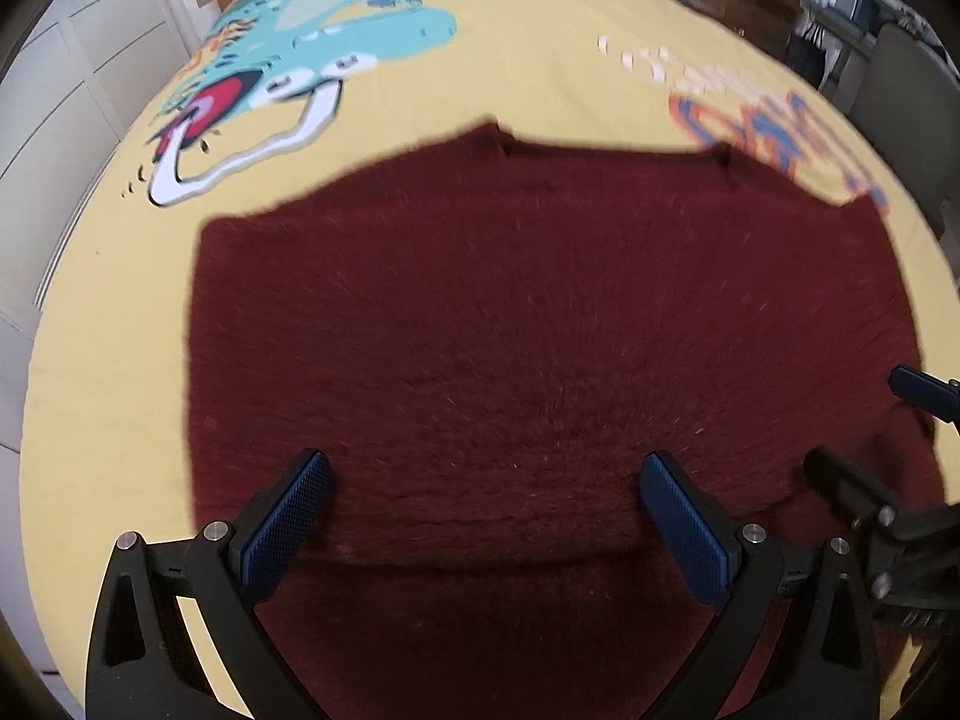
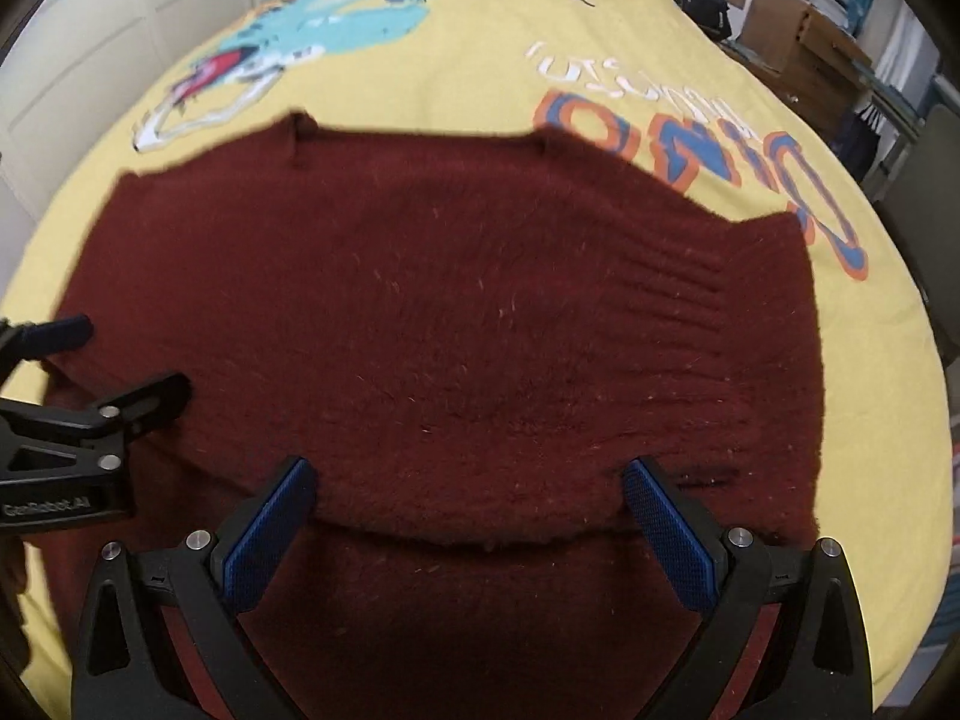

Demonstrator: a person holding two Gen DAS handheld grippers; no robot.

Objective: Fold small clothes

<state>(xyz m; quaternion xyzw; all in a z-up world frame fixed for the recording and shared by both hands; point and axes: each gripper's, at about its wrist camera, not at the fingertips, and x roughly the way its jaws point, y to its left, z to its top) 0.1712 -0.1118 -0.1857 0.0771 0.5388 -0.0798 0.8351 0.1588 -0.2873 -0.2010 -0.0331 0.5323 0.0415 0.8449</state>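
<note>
Below, fuzzy maroon knit sweater [image 1: 510, 312], flat on printed yellow bedsheet [image 1: 540, 78].

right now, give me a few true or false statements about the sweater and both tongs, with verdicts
1. The sweater is dark red. True.
2. The sweater lies on a plain white sheet. False: the bedcover is yellow with cartoon prints.
3. The left tongs are open. True.
4. The right tongs are shut on the sweater. False: they are open, with nothing pinched between them.
5. A sweater edge crosses between the right tongs' fingers. True.
</note>
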